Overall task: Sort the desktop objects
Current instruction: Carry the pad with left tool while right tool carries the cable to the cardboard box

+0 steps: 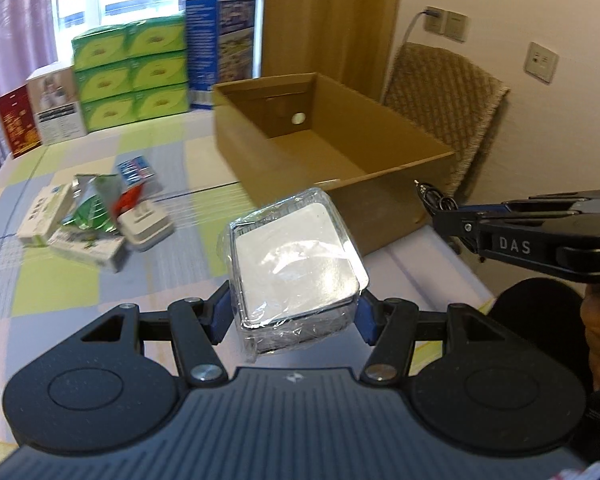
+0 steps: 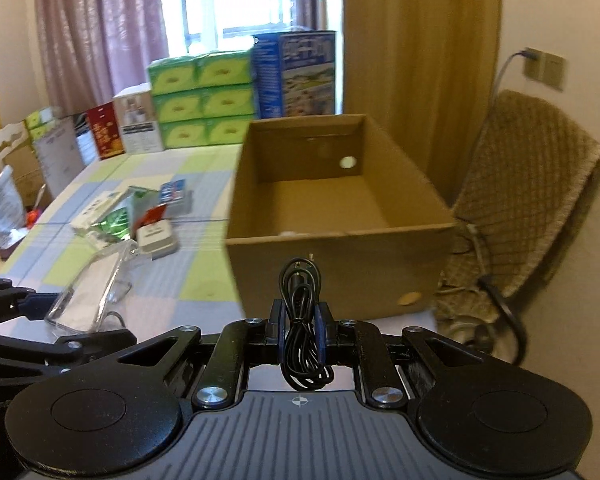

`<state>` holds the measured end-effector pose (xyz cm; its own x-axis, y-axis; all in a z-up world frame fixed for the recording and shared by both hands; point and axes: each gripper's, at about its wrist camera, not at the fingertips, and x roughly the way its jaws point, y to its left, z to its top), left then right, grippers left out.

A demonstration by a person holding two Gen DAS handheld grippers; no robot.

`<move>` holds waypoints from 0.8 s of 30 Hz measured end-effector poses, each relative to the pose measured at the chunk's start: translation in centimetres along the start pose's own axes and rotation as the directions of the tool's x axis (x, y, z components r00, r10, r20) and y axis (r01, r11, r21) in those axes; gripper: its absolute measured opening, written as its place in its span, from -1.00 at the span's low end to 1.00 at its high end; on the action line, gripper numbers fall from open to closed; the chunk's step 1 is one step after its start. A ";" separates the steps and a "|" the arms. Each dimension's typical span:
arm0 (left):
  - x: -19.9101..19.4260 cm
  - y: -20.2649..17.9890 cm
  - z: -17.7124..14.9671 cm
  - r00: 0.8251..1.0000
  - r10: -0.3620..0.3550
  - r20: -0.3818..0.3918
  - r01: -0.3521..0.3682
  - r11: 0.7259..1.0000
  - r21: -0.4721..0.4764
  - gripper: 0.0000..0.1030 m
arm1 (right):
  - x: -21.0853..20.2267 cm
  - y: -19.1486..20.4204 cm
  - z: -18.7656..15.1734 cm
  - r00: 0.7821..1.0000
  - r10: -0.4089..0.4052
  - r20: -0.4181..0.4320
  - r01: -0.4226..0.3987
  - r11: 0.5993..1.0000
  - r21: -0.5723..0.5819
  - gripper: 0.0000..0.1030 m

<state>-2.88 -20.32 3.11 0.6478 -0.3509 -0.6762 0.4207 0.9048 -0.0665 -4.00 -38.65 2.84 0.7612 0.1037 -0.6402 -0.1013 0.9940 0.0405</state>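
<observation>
The left gripper [image 1: 296, 308] has its jaws clenched on a square packet [image 1: 296, 252] wrapped in clear film, held off the worktop [image 1: 80, 280] with its flat white face turned up and tilted. The right gripper [image 2: 300, 328] has its jaws pinched on a coiled black cable [image 2: 300, 320], whose loops stand upright with the long axis running up and down between the jaws; in the left wrist view the same gripper juts in from the right edge, level with the box's near corner.

Straight ahead of both sits the open cardboard box [image 2: 332, 272], its near wall just beyond the cable and its long axis running away from the cameras. Seen from the right gripper the box lies dead ahead; from the left it lies ahead and to the right. I judge the right gripper the nearer to the rim, so it needs only rise and reach forward over the wall.

Further left on the worktop lies a heap of small items [image 1: 96, 216], still unsorted.
</observation>
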 end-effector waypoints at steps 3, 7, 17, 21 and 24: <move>0.4 -1.4 0.9 1.000 -0.029 0.003 0.029 0.999 0.021 0.06 | -0.5 -1.5 0.2 1.000 -0.025 0.010 0.025 1.000 0.013 -0.78; 0.9 -2.8 2.0 0.999 -0.052 0.013 0.051 0.998 0.044 0.06 | -0.8 -2.9 0.8 0.998 -0.052 0.024 0.052 0.998 0.018 -0.78; 1.7 -3.3 5.1 0.997 -0.070 0.039 0.068 0.997 0.048 0.06 | -0.8 -4.5 3.5 0.995 -0.071 0.067 0.071 0.997 0.014 -0.78; 2.2 -3.0 6.2 0.997 -0.067 0.047 0.064 0.997 0.047 0.06 | -0.2 -4.4 4.7 0.995 -0.064 0.074 0.064 0.998 0.010 -0.78; 2.6 -2.7 7.0 0.996 -0.064 0.054 0.062 0.997 0.042 0.06 | 0.4 -4.4 5.4 0.996 -0.054 0.077 0.054 0.999 0.001 -0.78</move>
<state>2.15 -25.33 6.70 0.6530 -0.4206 -0.6298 0.4860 0.8705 -0.0775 0.16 -42.79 6.54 0.8126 0.0521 -0.5804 -0.0595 0.9982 0.0063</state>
